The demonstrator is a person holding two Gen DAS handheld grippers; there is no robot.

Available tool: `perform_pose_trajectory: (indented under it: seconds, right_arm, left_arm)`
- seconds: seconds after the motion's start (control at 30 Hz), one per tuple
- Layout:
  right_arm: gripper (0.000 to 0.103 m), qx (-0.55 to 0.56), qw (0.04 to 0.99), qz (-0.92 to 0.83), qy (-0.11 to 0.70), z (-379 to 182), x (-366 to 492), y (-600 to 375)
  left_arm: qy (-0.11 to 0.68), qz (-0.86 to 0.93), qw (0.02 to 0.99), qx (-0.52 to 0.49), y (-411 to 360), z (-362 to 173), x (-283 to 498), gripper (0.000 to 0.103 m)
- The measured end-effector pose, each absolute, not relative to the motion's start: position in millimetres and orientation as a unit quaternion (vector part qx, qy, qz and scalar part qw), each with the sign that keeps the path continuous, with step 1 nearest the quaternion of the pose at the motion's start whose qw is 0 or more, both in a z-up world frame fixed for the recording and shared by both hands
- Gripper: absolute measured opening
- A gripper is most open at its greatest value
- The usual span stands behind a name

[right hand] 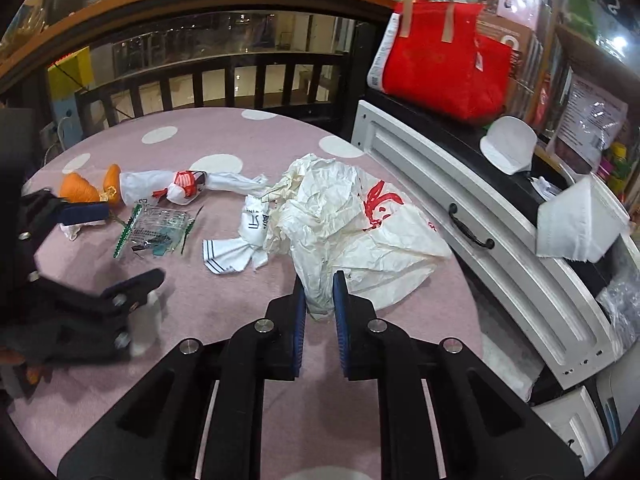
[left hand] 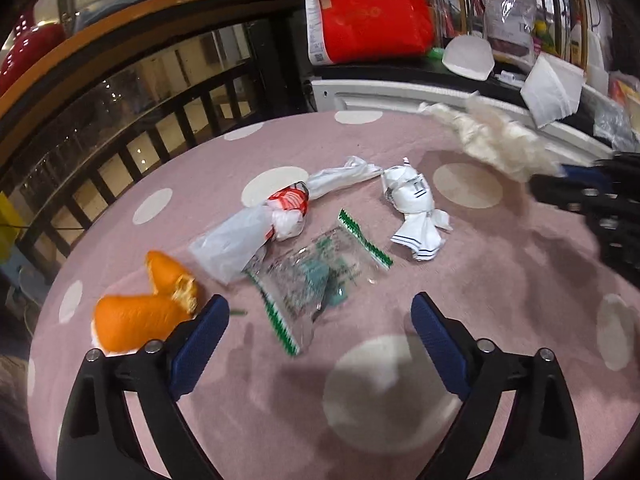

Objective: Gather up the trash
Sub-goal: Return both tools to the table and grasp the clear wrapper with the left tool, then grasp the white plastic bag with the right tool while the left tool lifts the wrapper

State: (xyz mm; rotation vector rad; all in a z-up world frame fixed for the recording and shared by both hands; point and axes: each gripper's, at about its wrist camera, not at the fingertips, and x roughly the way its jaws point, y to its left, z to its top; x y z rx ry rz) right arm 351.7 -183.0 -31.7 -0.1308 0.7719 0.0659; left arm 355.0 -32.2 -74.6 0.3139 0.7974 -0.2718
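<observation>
While the right hand-held gripper (right hand: 319, 294) pinches a crumpled white plastic bag (right hand: 352, 220), the left hand-held gripper (left hand: 320, 320) hovers wide open, empty, above a clear wrapper (left hand: 320, 276).

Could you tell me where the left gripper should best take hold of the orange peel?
Probably at the torn upper lobe of the orange peel, which arches clear of the pink cloth. Bring the open left gripper from above, one finger each side of that curl.

Black tool (right hand: 320, 292), blue pads (left hand: 202, 350), silver screws
</observation>
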Motion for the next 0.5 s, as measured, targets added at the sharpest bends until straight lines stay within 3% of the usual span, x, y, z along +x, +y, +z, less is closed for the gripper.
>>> perform_pose_trajectory:
  seconds: [0.17, 0.23, 0.3, 0.33, 0.4, 0.5]
  right_arm:
    - [0.014, -0.048, 0.926, 0.033, 0.372, -28, 337, -192]
    - [0.014, -0.041, 0.927, 0.033, 0.372, -28, 330, -196]
    - [0.014, -0.035, 0.927, 0.032, 0.372, -28, 326, -198]
    - [0.014, -0.031, 0.927, 0.033, 0.371, -28, 324, -199]
    - [0.014, -0.026, 0.928, 0.031, 0.371, -28, 320, -202]
    - [0.014, -0.017, 0.928, 0.029, 0.371, -26, 312, -205]
  left_arm:
    - [0.417, -0.126, 0.894, 0.104, -23, -79, 379, 0.06]
    - [0.427, -0.119, 0.891, 0.098, -20, -81, 385, 0.041]
    - [0.428, -0.111, 0.892, 0.092, -17, -81, 384, 0.033]
    - [0.428, -0.111, 0.893, 0.09, -18, -81, 383, 0.024]
    - [0.43, -0.106, 0.892, 0.093, -18, -79, 380, 0.015]
    - [0.43, -0.102, 0.894, 0.076, -16, -76, 374, 0.012]
